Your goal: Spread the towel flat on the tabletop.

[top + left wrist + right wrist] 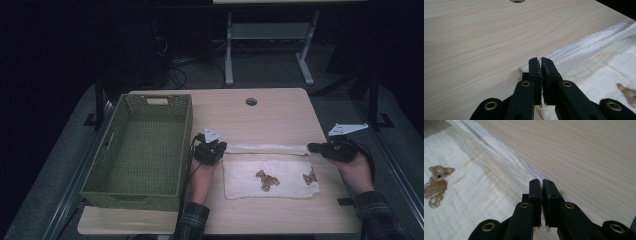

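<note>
A white cloth (280,186) with brown bear prints (267,180) lies flat on the near right part of the wooden table (270,112). Its far edge is gathered into a narrow folded strip (270,148). My left gripper (216,148) is at the strip's left end, shut on the cloth's corner (596,62); in the left gripper view the jaws (540,60) press together with cloth fibres between them. At the strip's right end my right gripper (316,148) is likewise shut on the cloth (474,195); the right gripper view shows its tips (541,181) at the hem, with a bear print (436,182) to the left.
A green woven basket (145,150) stands empty on the table's left side, close beside my left hand. A round cable hole (251,101) sits near the table's far edge. Bare wood stretches beyond the cloth. A white desk frame (270,35) stands on the floor behind.
</note>
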`<action>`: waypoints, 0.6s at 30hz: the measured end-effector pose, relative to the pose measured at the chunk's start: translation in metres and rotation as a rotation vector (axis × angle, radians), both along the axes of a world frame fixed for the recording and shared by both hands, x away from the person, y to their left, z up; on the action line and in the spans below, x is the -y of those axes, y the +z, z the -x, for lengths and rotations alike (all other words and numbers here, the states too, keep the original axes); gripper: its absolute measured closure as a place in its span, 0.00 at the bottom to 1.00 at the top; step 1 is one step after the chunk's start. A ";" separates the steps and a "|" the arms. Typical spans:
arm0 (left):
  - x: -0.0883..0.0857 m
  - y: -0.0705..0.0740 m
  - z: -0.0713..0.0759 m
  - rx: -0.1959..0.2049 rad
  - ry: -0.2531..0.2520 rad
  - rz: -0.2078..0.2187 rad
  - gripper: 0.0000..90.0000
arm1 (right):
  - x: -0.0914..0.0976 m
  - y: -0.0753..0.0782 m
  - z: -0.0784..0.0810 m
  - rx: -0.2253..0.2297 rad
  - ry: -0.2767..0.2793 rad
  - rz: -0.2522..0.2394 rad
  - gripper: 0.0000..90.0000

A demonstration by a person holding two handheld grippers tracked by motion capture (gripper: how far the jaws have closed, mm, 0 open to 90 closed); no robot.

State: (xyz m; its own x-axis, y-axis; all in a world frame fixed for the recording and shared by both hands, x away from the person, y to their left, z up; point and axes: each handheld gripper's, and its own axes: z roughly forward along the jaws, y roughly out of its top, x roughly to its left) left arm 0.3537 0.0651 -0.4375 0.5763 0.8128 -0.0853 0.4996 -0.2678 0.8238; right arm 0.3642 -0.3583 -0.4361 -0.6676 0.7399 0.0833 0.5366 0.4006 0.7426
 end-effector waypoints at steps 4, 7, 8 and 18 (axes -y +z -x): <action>0.001 0.001 0.009 0.008 0.000 0.019 0.96 | 0.002 0.001 0.010 0.010 0.010 0.007 0.95; 0.001 0.001 0.016 0.002 -0.011 0.019 0.96 | 0.003 0.000 0.016 0.004 0.011 0.013 0.95; 0.001 0.001 0.019 0.001 -0.013 0.018 0.96 | 0.003 -0.001 0.019 0.000 0.012 0.013 0.95; 0.000 0.001 0.045 0.000 -0.027 0.028 0.96 | 0.005 0.001 0.038 0.003 0.024 0.020 0.95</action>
State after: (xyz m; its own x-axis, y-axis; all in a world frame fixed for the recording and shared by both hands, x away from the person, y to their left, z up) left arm 0.3089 0.0646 -0.4362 0.5980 0.7942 -0.1080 0.4925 -0.2578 0.8313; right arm 0.3266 -0.3635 -0.4349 -0.6850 0.7255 0.0664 0.5247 0.4280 0.7359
